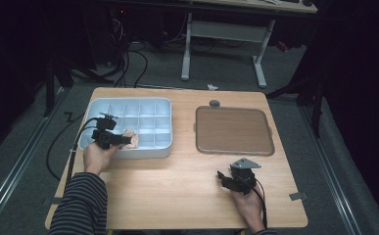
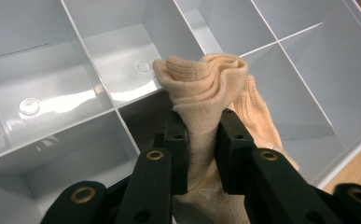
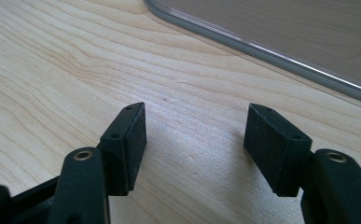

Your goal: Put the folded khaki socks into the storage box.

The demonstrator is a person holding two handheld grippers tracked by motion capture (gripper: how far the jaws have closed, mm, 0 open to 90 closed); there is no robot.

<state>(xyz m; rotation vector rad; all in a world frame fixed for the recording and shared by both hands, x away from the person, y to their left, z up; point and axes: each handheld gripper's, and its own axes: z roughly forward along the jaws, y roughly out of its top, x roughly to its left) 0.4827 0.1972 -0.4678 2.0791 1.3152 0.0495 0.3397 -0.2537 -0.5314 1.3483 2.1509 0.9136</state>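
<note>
Left gripper (image 2: pixel 201 140): jaws are clamping a rolled peach-coloured knit glove (image 2: pixel 206 88) at mid-length. The roll's long axis is running along the jaws and away from them, its folded end standing clear past the pads, its cuff end trailing back under the gripper body.

Position: in the high view the left gripper (image 1: pixel 126 140) is hovering with the glove (image 1: pixel 131 139) over the near row of the pale blue divided bin (image 1: pixel 163 104), near its front wall. Whether the glove is touching a compartment floor cannot be told.

Key relation: the open compartments are lying directly beyond and below the glove's free end; the divider walls (image 2: pixel 131 135) are crossing just under it, so the likely drop is calling for the roll to sit between dividers, not astride one. Judged: placement into a cell is the step in hand.

Right gripper (image 3: pixel 194 140): jaws are standing apart, gripping nothing, resting low over the wooden table (image 3: pixel 52 56). In the high view it (image 1: pixel 228 180) is sitting well apart from the bin, near the brown tray (image 1: pixel 233 131), whose rim (image 3: pixel 262 49) is lying just ahead.

Obstructions: none between glove and cells.
</note>
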